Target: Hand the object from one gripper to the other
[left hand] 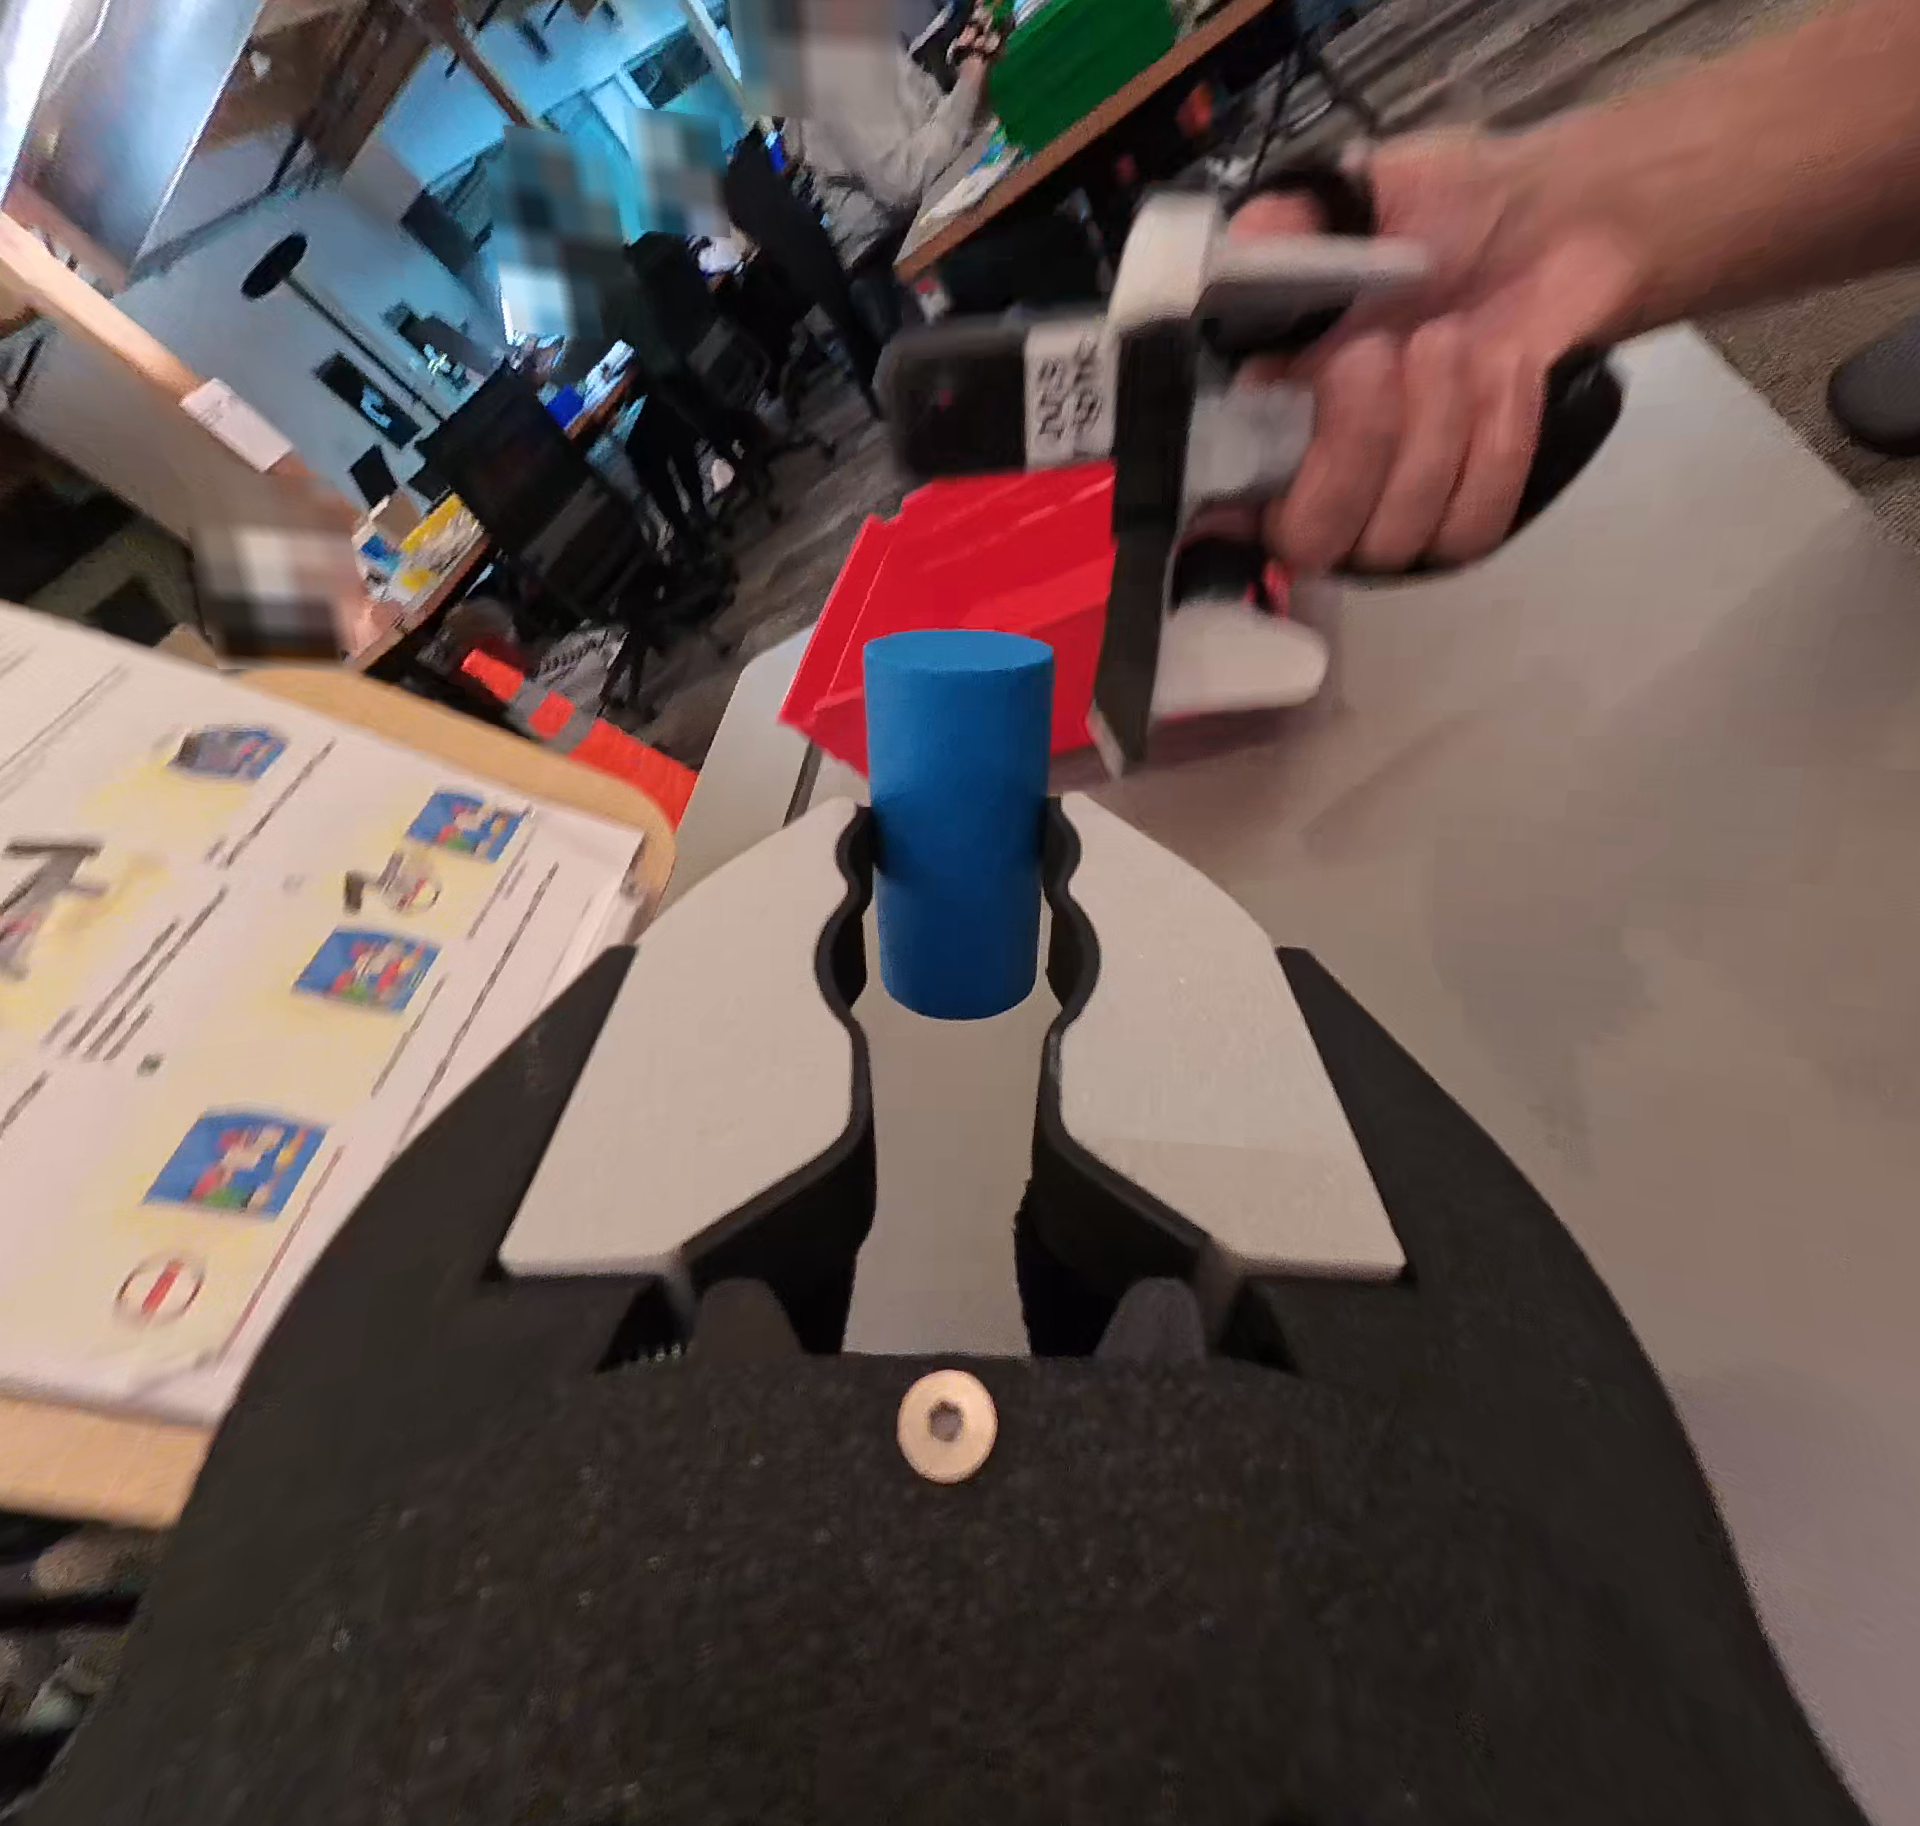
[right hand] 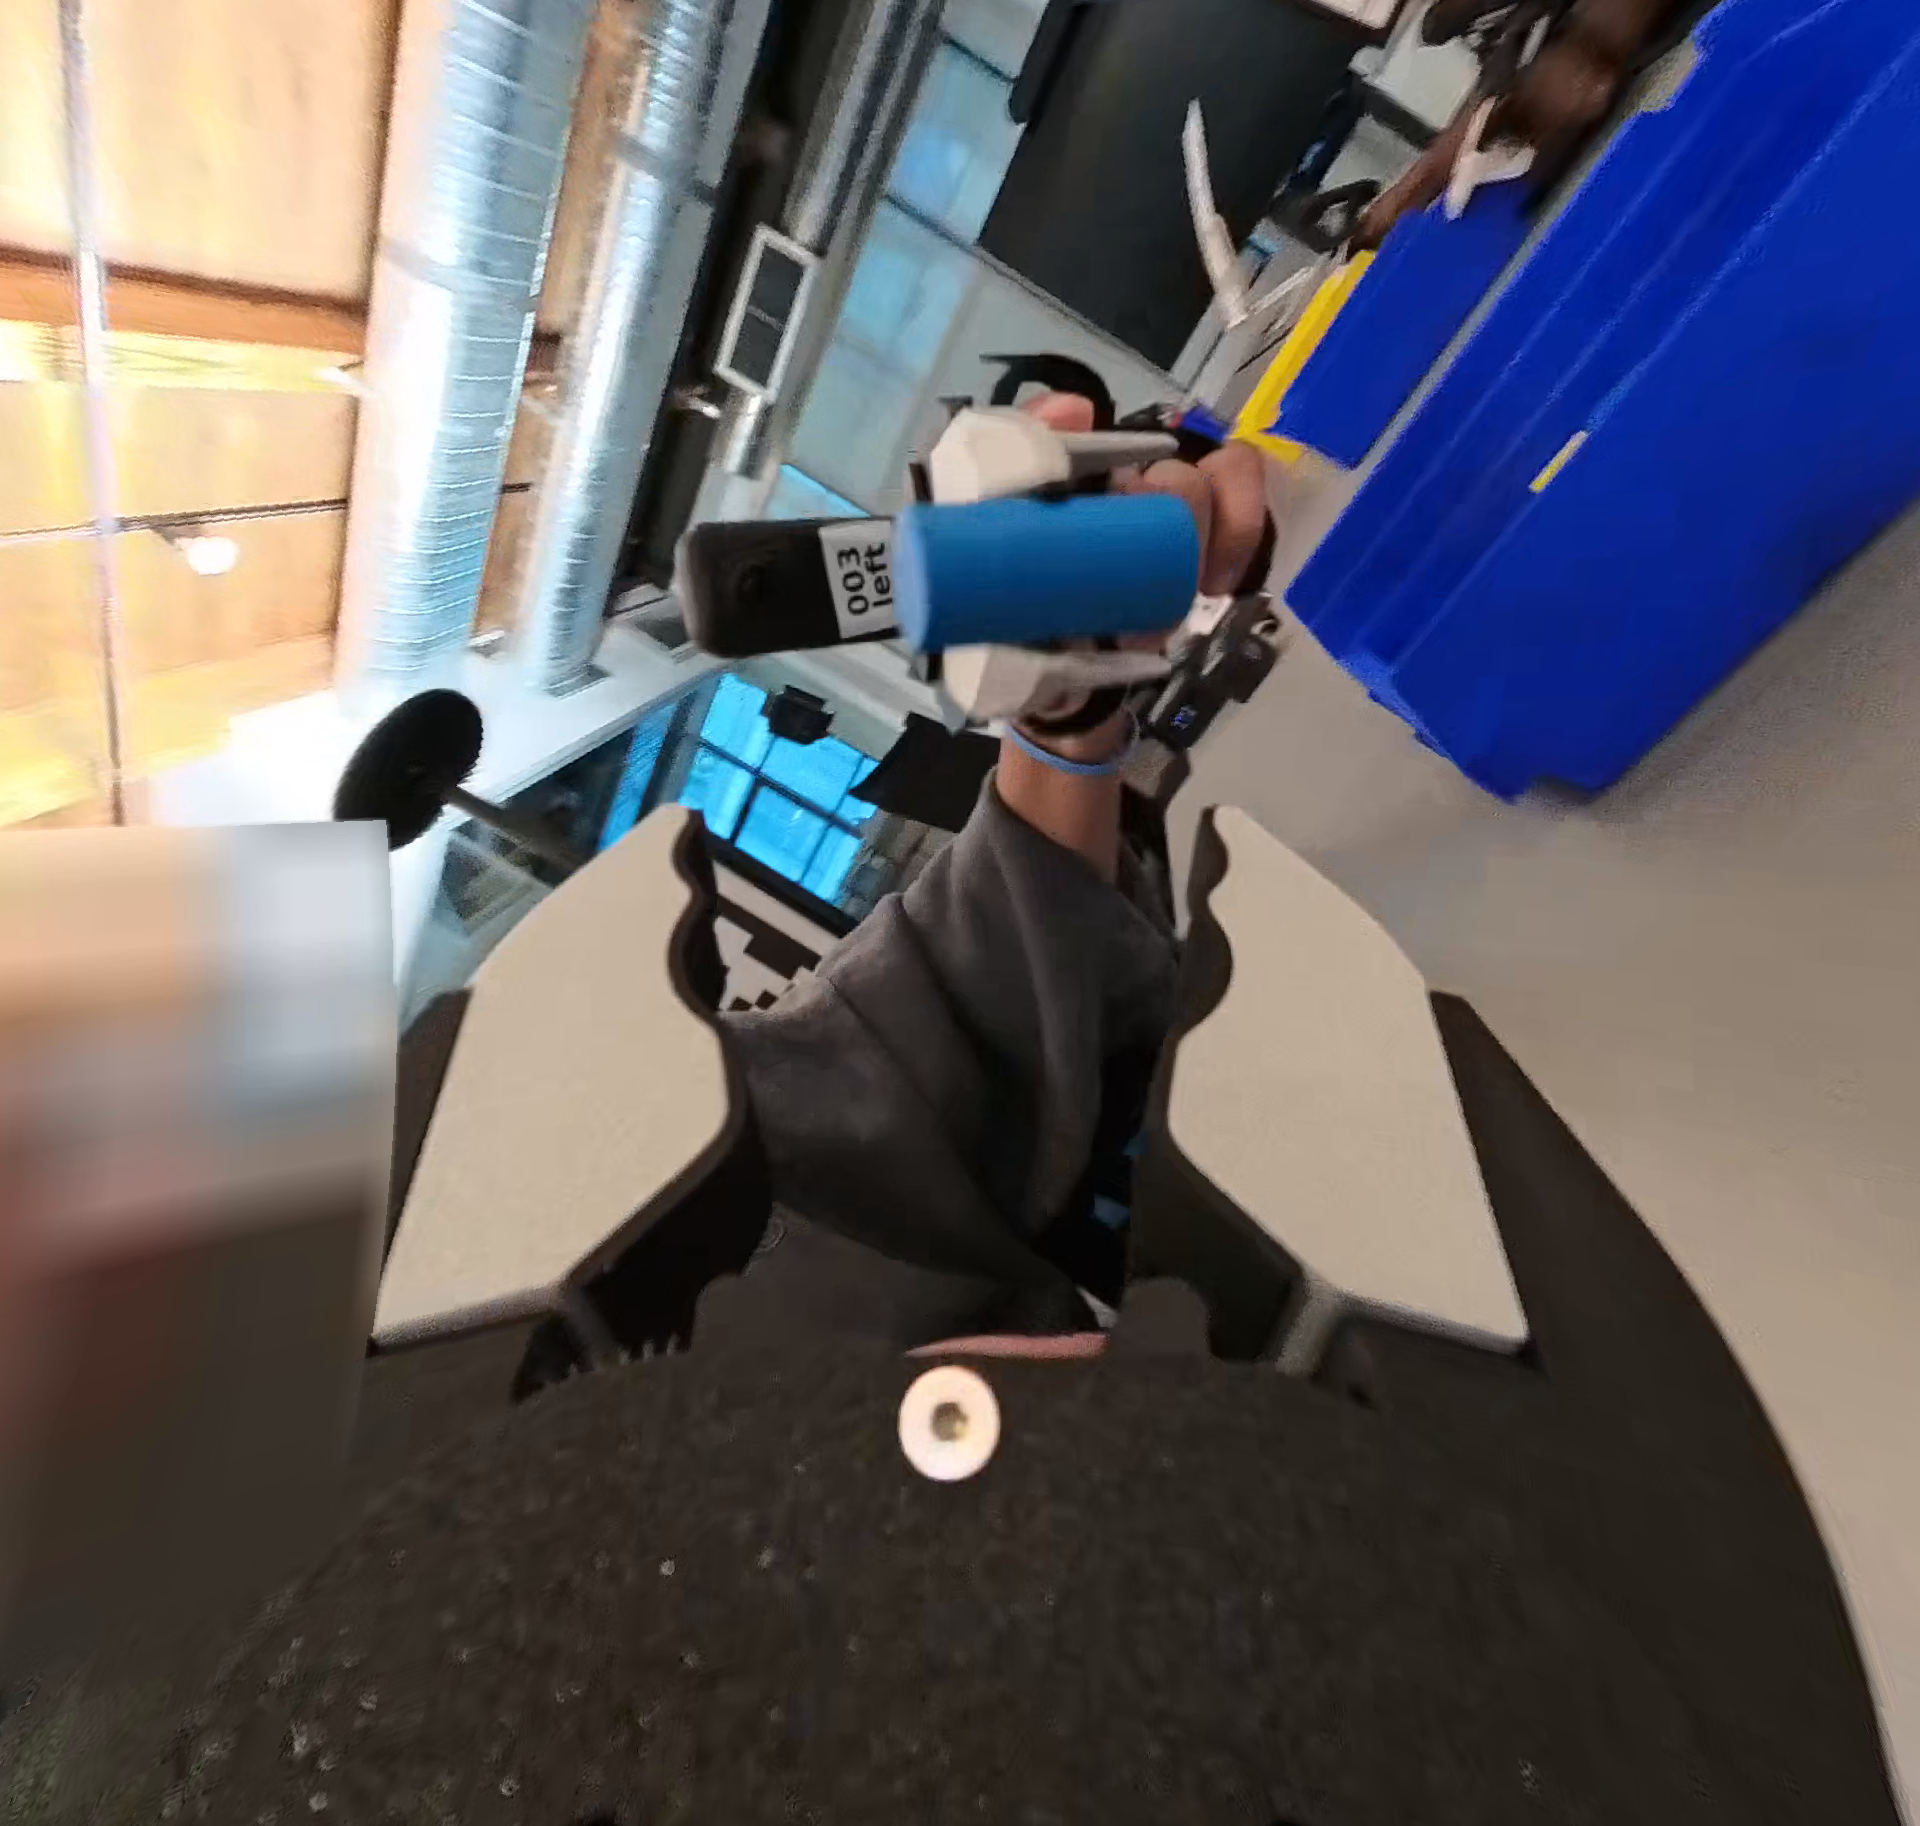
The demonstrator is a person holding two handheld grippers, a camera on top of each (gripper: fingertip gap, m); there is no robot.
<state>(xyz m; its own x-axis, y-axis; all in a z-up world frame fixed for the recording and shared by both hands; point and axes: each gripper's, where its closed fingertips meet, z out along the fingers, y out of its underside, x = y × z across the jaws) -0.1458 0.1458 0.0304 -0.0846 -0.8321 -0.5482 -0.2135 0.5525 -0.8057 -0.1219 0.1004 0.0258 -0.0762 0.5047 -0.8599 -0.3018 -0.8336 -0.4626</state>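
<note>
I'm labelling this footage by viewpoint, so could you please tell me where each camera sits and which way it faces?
Left wrist view: sits on the left tongs, looking along its fingers, shut on the blue cylinder, towards a red bin; the hand with the right tongs shows upper right.
Right wrist view: sits on the right tongs, open, rolled sideways, facing the sleeve and blue bins.
Shared: the blue cylinder and the left tongs.
</note>
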